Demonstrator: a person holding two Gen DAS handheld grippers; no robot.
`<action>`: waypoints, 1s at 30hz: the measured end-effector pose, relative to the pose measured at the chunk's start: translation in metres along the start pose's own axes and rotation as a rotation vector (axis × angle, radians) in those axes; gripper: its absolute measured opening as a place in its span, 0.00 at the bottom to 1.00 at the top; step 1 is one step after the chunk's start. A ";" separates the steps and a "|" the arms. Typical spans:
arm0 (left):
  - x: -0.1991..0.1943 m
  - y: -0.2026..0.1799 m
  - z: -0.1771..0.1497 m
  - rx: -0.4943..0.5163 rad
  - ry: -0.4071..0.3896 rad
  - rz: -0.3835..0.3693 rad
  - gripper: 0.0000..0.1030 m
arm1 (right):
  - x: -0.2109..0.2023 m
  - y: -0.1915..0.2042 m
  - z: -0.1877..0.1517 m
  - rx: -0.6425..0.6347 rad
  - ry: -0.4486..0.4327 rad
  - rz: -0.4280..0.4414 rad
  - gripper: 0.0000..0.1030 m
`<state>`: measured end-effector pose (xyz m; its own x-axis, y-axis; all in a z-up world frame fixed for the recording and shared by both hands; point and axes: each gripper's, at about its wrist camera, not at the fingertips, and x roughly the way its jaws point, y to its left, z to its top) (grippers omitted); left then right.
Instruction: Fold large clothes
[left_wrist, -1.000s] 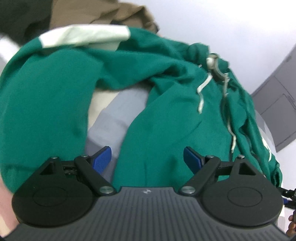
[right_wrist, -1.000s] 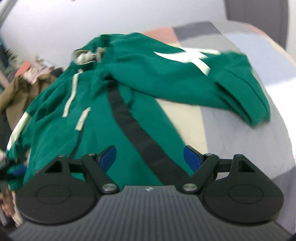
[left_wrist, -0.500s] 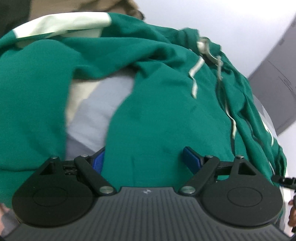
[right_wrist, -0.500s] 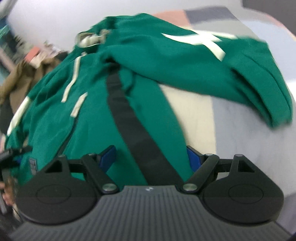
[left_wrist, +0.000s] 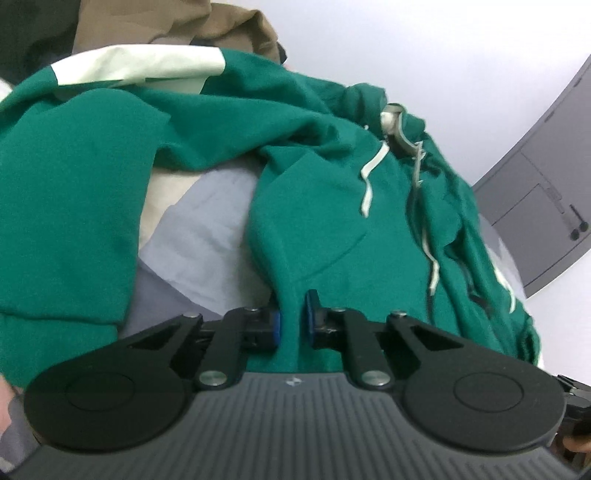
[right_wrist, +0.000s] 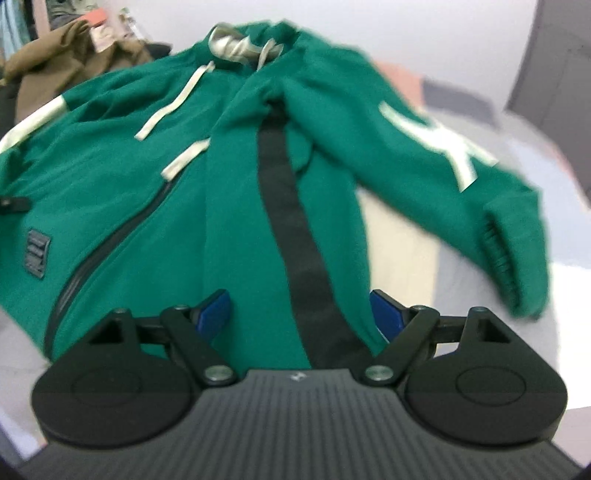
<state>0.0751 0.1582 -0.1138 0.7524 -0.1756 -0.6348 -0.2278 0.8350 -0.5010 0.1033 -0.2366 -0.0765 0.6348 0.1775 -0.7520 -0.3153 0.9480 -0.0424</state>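
Observation:
A green zip hoodie (left_wrist: 332, 221) with white drawstrings lies crumpled on a bed. My left gripper (left_wrist: 293, 325) is at its near edge. Its jaws are closing, and a fold of green fabric is pinched between the blue pads. In the right wrist view the hoodie (right_wrist: 147, 184) lies front up, with a black zipper band (right_wrist: 288, 221) running toward me. One sleeve (right_wrist: 443, 147) with a white mark stretches to the right. My right gripper (right_wrist: 301, 314) stands open over the hem, the black band and green cloth lying between its fingers untouched.
A patchwork bedspread (left_wrist: 199, 236) in grey and cream shows under the hoodie. A brown garment (right_wrist: 55, 55) is heaped behind it at the far left. A grey cabinet (left_wrist: 546, 206) stands against the white wall to the right.
My left gripper's jaws have come together on the hoodie's near edge. My right gripper has rolled and shifted, so the hoodie's front and zipper now lie more squarely ahead of it.

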 end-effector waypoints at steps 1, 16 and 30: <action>-0.002 -0.001 -0.001 0.000 -0.001 -0.002 0.14 | -0.003 0.002 0.000 0.003 -0.011 -0.023 0.81; 0.006 0.007 0.000 -0.038 0.011 -0.004 0.13 | 0.034 0.026 -0.012 -0.162 0.038 -0.071 0.75; -0.059 0.006 0.004 -0.131 -0.079 -0.220 0.09 | -0.053 -0.044 -0.008 0.452 -0.151 0.142 0.11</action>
<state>0.0316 0.1757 -0.0767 0.8373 -0.2996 -0.4573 -0.1278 0.7059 -0.6966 0.0780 -0.2900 -0.0394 0.7131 0.3175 -0.6250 -0.0896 0.9256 0.3679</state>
